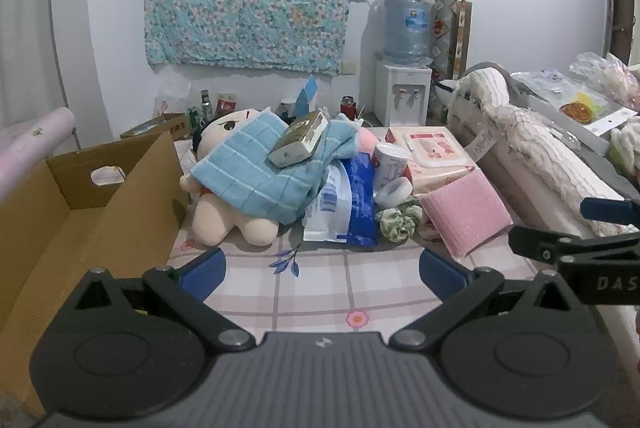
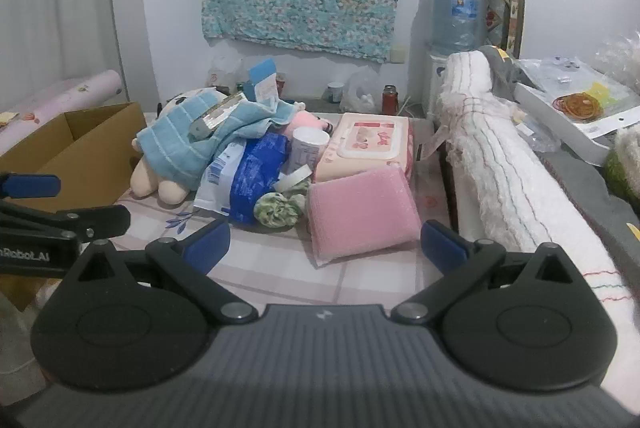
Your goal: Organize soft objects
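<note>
A pile lies on the checked tablecloth. A plush doll lies under a blue towel with a tissue pack on top. Beside them are a blue-white bag, a green scrunchie, a pink sponge pad and a wipes pack. My left gripper is open and empty, short of the pile. My right gripper is open and empty, just before the pink pad.
An open cardboard box stands left of the pile. A rolled white blanket lies along the right. A white tape roll and a cup sit in the pile. A water dispenser stands behind.
</note>
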Motion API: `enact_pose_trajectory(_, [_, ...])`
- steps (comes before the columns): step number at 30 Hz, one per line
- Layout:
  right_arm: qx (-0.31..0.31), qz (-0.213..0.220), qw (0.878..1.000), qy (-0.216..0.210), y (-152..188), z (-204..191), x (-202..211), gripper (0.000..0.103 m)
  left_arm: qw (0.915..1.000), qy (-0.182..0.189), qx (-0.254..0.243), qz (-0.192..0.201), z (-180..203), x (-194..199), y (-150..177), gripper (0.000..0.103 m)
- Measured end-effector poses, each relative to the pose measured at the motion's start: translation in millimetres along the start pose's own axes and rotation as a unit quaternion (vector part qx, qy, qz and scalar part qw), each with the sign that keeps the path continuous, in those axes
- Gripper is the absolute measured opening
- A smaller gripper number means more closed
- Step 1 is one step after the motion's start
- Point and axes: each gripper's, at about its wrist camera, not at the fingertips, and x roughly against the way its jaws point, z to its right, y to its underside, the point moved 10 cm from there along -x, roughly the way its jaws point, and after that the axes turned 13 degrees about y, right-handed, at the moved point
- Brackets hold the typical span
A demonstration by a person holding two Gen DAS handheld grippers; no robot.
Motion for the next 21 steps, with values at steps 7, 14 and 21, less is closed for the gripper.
enact_pose_trajectory(7, [-0.012, 0.002, 1.000, 0.005, 2.4, 3.5, -2.5, 0.102, 0.9995, -0.024, -0.020, 0.004, -1.6, 2.1, -1.5, 0.103])
enact_pose_trajectory(14, [-0.019, 0.010, 1.000, 0.014, 3.1, 6.0, -3.4, 0.102, 0.9993, -0.027, -0.024, 0.007, 0.0, 3.5, -2.4, 0.103])
enact_pose_trajectory(21, [-0.020, 0.008, 1.000, 0.007, 4.2, 0.2, -2.2, 0.102, 0.9987, -0.037, -0.032, 0.015, 0.3, 8.5, -6.0, 0.103])
